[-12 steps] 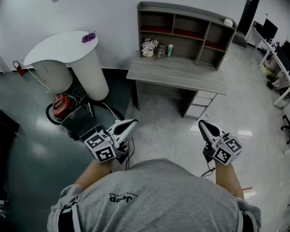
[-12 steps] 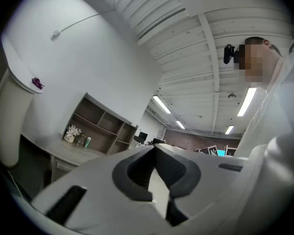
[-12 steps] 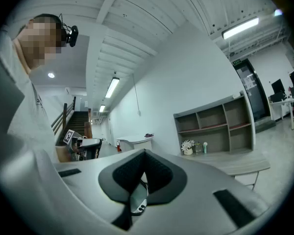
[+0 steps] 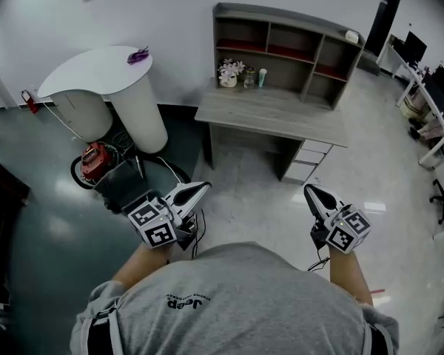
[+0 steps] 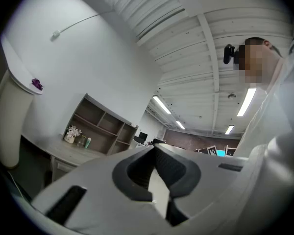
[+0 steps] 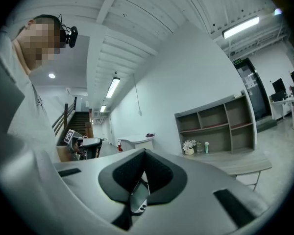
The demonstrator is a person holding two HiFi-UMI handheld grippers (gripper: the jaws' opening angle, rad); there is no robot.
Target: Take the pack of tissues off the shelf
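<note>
Left jaws: my left gripper [image 5: 153, 147] was fully closed, its two dark pads meeting at the tip with nothing between them.
Right jaws: my right gripper [image 6: 144, 152] was closed too, tips together and empty.
Left gripper placement: in the head view my left gripper [image 4: 203, 187] sat low and left of centre, just in front of my grey shirt [image 4: 237, 302], pointing up-frame toward the desk, with its marker cube [image 4: 154, 226] nearest my body.
Right gripper placement: my right gripper [image 4: 308, 189] sat low and right of centre, level with the left one and well apart from it, its marker cube [image 4: 348, 230] behind the jaws.
Floor between: pale glossy floor [image 4: 244, 191] lay between both grippers and the desk; neither gripper touched anything.
Desk: a grey wooden desk [image 4: 270, 113] stood in the upper centre of the head view, with drawers [image 4: 307, 160] under its right end.
Shelf: an open shelf unit [image 4: 281, 50] stood on the back of the desk, against the wall.
Pack of tissues: a small white pack of tissues [image 4: 350, 35] lay on top of the shelf unit at its right end, far from both grippers.
Desk items: a pot of flowers [image 4: 228, 72], a jar [image 4: 248, 77] and a small green bottle [image 4: 261, 77] stood side by side at the left foot of the shelf.
Upper left: a white round-topped table [image 4: 96, 71] carried a purple thing [image 4: 138, 55] near its edge.
</note>
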